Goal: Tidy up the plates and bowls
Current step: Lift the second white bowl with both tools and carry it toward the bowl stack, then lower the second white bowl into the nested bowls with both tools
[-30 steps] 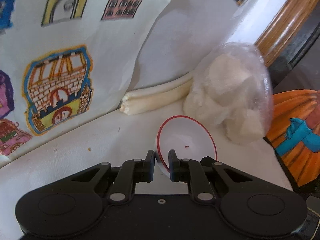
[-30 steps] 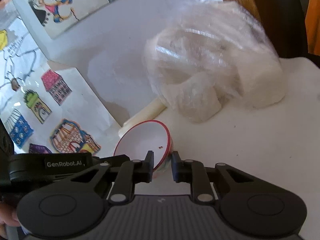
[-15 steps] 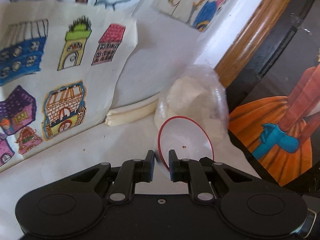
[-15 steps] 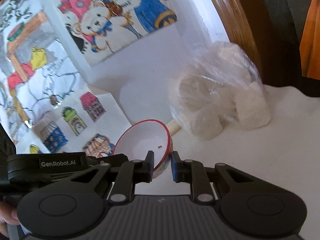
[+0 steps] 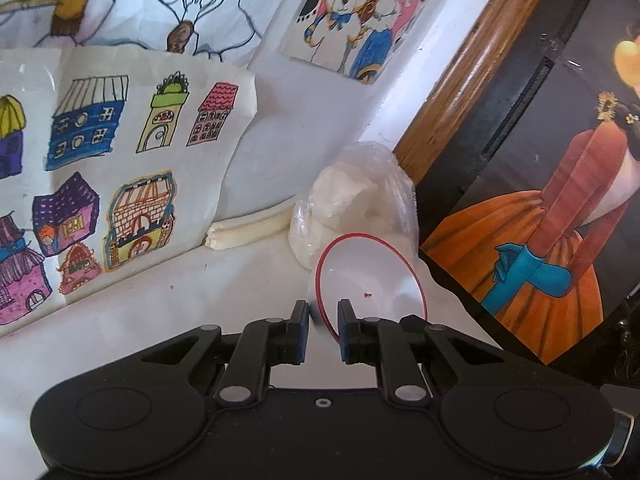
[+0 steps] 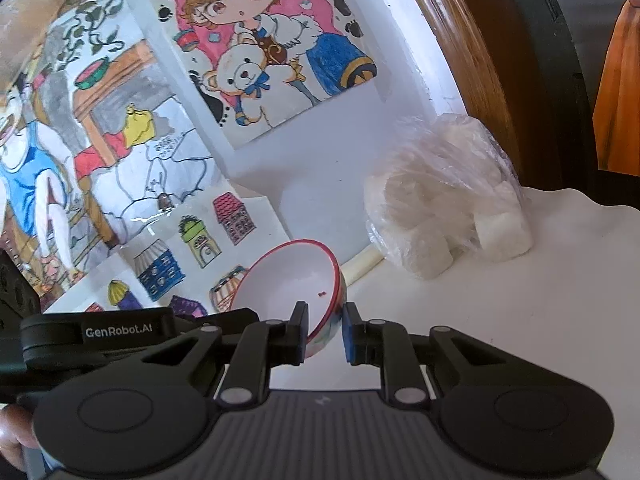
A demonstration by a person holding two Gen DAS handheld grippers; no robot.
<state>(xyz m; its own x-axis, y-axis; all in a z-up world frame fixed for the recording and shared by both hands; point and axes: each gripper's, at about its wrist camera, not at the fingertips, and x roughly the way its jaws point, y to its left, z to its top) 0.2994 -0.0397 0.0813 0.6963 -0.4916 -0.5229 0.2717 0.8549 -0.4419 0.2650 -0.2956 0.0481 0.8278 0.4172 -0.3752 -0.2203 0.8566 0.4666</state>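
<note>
A white bowl (image 5: 372,280) with a red rim and a small red speck inside hangs tilted above the white tabletop (image 5: 160,312). My left gripper (image 5: 323,332) is shut on the bowl's rim, one pad inside and one outside. In the right wrist view the same bowl (image 6: 288,280) shows its patterned outside. My right gripper (image 6: 325,334) is shut on the opposite side of the rim. The left gripper's black body (image 6: 120,332) reaches in from the left, its fingertips hidden behind the bowl.
A clear plastic bag of white blocks (image 6: 448,208) lies on the table beyond the bowl. A rolled paper (image 5: 248,228) lies along the wall. Children's drawings (image 5: 100,200) lean on the wall. A wooden frame (image 5: 460,80) and an orange-dress picture (image 5: 540,240) stand to the right.
Both grippers have risen with the bowl held between them and drawn back from the plastic bag. The bag looks smaller and more of the wall drawings show.
</note>
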